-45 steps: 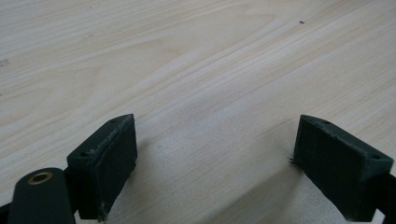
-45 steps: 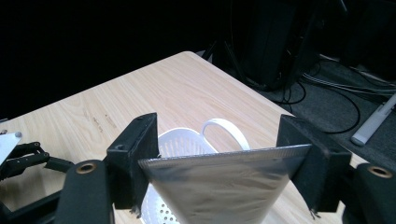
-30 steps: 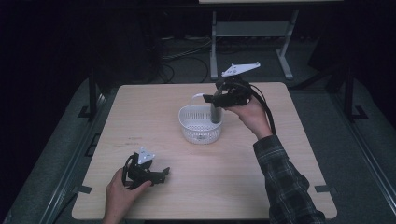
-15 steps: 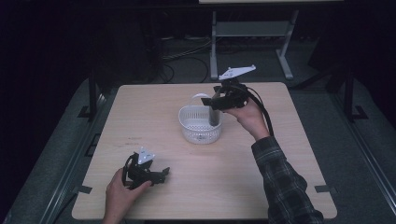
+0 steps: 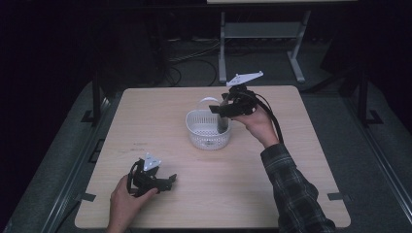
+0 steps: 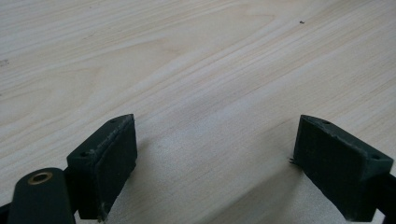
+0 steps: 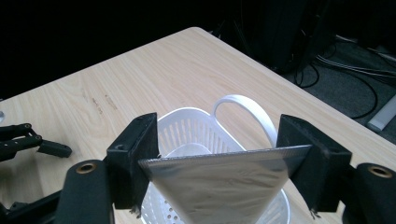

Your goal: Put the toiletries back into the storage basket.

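A white perforated basket [image 5: 208, 130] with a loop handle [image 5: 208, 101] stands at the middle of the wooden table [image 5: 291, 160]. My right gripper [image 5: 224, 110] hangs over its right rim, shut on the top edge of a silver-grey foil pouch [image 5: 223, 122]. In the right gripper view the pouch [image 7: 224, 186] spans the jaws of my right gripper [image 7: 224, 156] and tapers down into the basket [image 7: 187, 133]. My left gripper [image 5: 165, 180] rests on the table near the front left. In its own view my left gripper [image 6: 215, 154] stands open over bare wood.
The table's far edge and its rounded corner [image 7: 196, 30] lie beyond the basket. Past it are cables [image 5: 194, 58] on a dark floor and a metal stand [image 5: 262, 34]. The left gripper [image 7: 32, 142] also appears at the left of the right gripper view.
The right hand with the pouch has shifted slightly above the basket. The left hand has stayed in place.
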A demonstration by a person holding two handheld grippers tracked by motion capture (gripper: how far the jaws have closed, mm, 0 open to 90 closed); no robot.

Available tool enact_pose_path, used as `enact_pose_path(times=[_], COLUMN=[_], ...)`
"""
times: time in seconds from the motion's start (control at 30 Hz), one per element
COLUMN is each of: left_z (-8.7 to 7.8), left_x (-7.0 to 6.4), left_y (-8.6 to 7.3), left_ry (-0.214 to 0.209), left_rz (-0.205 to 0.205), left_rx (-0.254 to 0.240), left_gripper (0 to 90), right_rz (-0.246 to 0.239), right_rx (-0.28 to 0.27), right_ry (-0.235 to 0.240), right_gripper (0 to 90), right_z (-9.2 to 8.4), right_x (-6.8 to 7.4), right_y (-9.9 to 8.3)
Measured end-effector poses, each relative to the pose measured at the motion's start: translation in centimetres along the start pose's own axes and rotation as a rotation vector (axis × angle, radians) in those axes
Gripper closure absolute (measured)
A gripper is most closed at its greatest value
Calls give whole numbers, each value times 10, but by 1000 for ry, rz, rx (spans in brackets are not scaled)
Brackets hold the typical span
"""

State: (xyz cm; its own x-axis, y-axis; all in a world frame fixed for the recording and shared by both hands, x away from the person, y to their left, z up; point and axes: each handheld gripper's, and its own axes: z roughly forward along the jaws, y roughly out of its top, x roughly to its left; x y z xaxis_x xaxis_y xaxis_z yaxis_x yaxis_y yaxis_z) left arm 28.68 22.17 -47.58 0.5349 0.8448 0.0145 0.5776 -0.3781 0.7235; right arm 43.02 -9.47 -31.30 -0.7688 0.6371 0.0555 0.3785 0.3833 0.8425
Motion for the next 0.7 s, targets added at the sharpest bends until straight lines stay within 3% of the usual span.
enact_pose_path(times=[0.7], left_z=[0], left_x=[0], left_y=[0], left_ry=[1], left_rz=[0], left_rx=[2], left_gripper=[125], right_rz=[16], right_rx=[48], right_ry=[-4], right_gripper=[301], right_z=[13], right_x=[-3], right_y=[-11])
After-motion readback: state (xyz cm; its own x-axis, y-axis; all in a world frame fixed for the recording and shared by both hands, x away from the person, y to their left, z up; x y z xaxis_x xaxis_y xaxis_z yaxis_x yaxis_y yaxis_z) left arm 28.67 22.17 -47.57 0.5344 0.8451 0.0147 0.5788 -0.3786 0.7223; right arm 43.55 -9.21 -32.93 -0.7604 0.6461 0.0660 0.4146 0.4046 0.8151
